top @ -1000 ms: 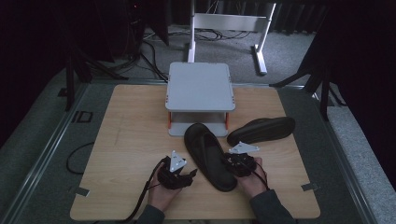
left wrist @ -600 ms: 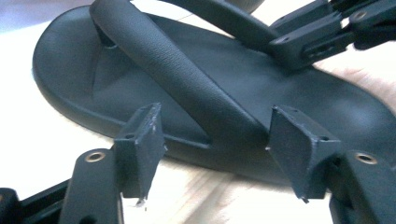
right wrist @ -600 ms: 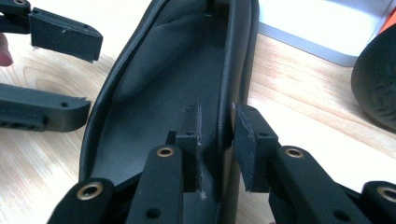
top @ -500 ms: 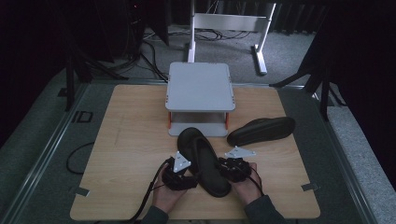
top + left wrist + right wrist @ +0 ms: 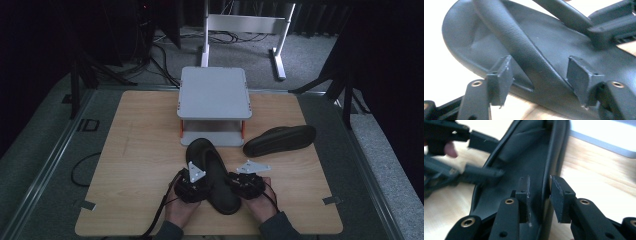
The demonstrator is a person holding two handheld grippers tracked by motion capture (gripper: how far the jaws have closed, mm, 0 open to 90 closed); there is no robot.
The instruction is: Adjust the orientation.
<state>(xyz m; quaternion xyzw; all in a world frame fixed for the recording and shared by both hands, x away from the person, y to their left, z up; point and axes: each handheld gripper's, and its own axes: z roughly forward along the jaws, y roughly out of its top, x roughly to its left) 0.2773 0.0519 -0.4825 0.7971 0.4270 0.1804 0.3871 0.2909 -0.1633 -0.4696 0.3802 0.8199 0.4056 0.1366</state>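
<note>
Lying sole-down on the wooden bench [image 5: 130, 150], the black sandal [image 5: 212, 172] shows a smooth matte footbed and thick straps, its toe just in front of a grey two-tier stand [image 5: 214, 102]. A second sandal [image 5: 280, 140] rests to the right, apart. The left tool [image 5: 539, 75] has just been narrowing its jaws, which straddle a strap without pressing it. The right tool [image 5: 539, 195] pinches the sandal's side rim.

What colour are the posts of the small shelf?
Orange-red posts under the grey shelf, clearest in the high view.
</note>
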